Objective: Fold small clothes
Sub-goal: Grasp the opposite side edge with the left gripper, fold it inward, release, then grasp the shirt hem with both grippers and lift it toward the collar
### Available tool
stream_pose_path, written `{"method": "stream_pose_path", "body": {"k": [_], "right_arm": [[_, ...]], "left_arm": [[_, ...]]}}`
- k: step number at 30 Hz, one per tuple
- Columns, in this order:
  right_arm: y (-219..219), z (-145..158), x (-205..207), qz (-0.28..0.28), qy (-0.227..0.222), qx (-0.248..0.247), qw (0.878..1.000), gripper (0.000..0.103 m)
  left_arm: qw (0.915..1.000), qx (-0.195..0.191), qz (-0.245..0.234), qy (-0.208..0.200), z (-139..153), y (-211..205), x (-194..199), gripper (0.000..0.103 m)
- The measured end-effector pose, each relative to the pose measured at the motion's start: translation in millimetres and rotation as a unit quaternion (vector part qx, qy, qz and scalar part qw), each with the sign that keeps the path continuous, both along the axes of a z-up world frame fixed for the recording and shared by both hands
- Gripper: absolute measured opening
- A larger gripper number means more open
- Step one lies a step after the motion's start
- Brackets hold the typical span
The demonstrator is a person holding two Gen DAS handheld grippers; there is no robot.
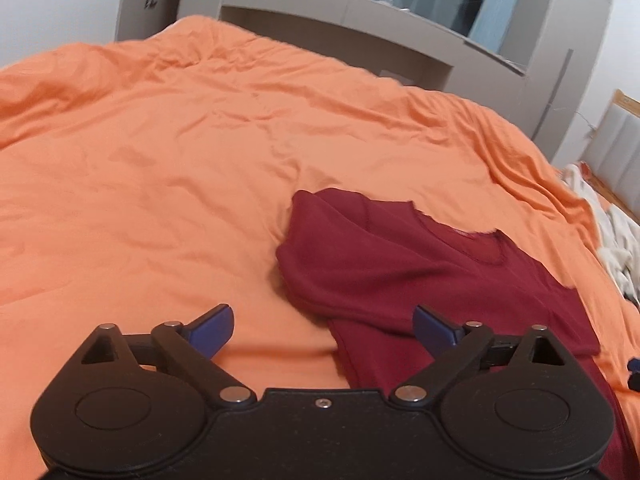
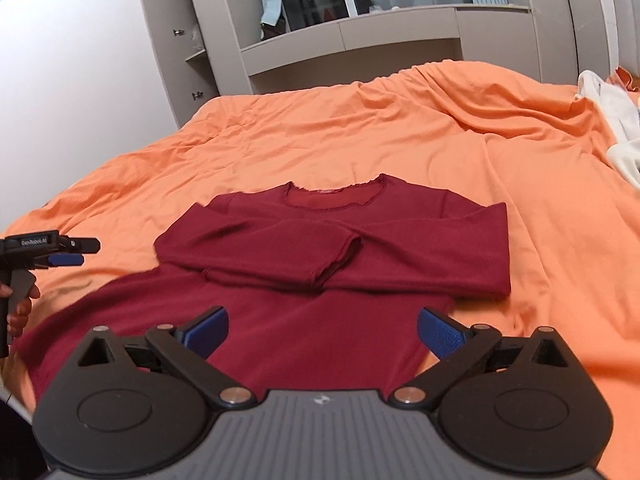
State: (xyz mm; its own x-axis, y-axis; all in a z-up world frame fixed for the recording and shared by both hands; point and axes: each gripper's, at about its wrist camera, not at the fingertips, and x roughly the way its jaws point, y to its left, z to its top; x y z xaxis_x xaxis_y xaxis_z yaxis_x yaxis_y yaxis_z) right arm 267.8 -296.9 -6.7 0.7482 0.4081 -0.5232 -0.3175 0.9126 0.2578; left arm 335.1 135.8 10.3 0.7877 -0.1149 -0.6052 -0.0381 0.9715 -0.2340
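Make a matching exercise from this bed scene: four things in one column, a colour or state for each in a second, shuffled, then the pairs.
Things:
1. shirt
2. bedspread
3. right gripper
4. pale cloth

States:
A. orange and wrinkled
B. open, nothing between its pads
C. dark red, sleeves folded across the chest
D. bunched at the bed's right edge

Pairs: 1-C, 2-A, 3-B, 4-D

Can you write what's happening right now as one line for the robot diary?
step: sleeves folded across dark red long-sleeved top | left tongs: open, empty | right tongs: open, empty | surface: orange bedspread
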Motion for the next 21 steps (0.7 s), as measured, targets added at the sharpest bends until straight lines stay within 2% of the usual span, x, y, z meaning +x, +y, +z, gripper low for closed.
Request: {"method": "stream_pose_path", "body": {"k": [8, 14, 18, 21], "right_arm": [[7.5, -9.8, -77.5, 0.014, -0.027, -0.030, 0.999, 0.103], [21.9, 4.1, -133.0, 0.036, -0.054, -0.060, 0.996, 0.103], [36.3, 10.4, -161.4, 0.065, -0.067, -0.122, 0.988, 0.103], [52.2, 6.3, -180.6, 0.081, -0.085, -0.213, 0.970, 0.103]], "left_arm": [[0.9980, 0.017, -0.042, -0.044, 4.1, -20.8, -76.9, 0.102], [0.9959, 0.016, -0.040, -0.079, 2.2, -28.1, -131.7, 0.102], [0.9932, 0.012, -0.045, -0.106, 4.2, -31.1, -162.2, 0.102], [0.9913, 0.020, -0.058, -0.116, 2.2, -36.9, -184.6, 0.102]]}}
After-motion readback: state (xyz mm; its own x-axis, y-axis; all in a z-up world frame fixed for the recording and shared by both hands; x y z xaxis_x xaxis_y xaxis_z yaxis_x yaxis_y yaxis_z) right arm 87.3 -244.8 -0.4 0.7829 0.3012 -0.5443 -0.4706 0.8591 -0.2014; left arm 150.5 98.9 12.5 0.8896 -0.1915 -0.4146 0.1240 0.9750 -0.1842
